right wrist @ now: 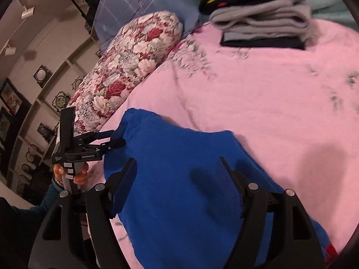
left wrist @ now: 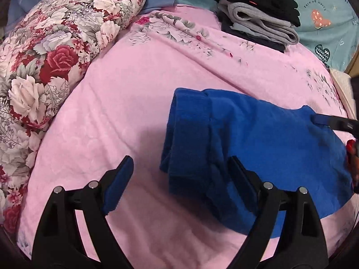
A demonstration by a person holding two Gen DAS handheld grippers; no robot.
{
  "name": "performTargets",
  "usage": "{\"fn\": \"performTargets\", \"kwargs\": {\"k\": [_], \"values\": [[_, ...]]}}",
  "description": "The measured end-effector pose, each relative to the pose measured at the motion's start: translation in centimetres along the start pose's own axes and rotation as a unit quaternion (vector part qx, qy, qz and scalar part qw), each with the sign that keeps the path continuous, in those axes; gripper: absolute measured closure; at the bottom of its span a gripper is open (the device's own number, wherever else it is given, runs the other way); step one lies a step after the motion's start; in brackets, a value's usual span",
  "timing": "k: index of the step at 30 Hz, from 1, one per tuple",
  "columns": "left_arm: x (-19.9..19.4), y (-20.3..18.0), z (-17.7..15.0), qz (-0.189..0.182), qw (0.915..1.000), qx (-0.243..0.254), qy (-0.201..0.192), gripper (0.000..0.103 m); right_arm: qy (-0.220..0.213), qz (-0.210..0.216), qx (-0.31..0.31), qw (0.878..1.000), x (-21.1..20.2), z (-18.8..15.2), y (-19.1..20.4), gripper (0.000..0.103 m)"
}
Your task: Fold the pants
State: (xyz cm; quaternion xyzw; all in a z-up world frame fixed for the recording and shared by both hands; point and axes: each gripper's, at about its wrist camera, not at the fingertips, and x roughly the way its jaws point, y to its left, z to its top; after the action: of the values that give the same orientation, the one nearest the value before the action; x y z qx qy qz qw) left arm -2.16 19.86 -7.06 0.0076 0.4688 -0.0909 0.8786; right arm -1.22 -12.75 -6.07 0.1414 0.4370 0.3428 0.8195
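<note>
The blue pants [left wrist: 258, 148] lie folded on the pink bedspread [left wrist: 134, 103], which serves as the landmark here: they sit toward its near right part, with a doubled thick edge on their left side and a rounded far edge. To the left of the pants the bedspread is bare and wide up to the floral quilt roll [left wrist: 56, 51] along its left border; beyond the pants it stays bare up to a stack of folded clothes [left wrist: 260, 15], black over grey over dark, at its far right corner. The left gripper [left wrist: 179, 179] hangs over the pants' left edge with its jaws spread wide, one finger over bare bedspread, the other over blue cloth, nothing pinched. The right gripper [right wrist: 177, 179] hovers above the middle of the pants, jaws spread and empty. In the right wrist view a hand [right wrist: 71, 174] holds the left gripper's handle beside the bedspread's left border.
</note>
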Motion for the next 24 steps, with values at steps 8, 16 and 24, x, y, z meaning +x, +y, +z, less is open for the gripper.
{"fn": "performTargets", "kwargs": {"k": [8, 16, 24], "values": [[-1.7, -2.2, 0.6, -0.025, 0.9988, 0.030, -0.030, 0.016, -0.050, -0.149, 0.099, 0.983, -1.1, 2.7, -6.8, 0.045], [-1.1, -5.6, 0.2, -0.055, 0.9946, 0.077, -0.041, 0.016, -0.123, -0.375, -0.022, 0.919, -18.7, -7.8, -1.1, 0.027], [1.9, -2.9, -0.9, -0.016, 0.9988, 0.028, 0.036, 0.013, -0.058, -0.418, -0.075, 0.904, -16.6, -15.5, 1.1, 0.027]]}}
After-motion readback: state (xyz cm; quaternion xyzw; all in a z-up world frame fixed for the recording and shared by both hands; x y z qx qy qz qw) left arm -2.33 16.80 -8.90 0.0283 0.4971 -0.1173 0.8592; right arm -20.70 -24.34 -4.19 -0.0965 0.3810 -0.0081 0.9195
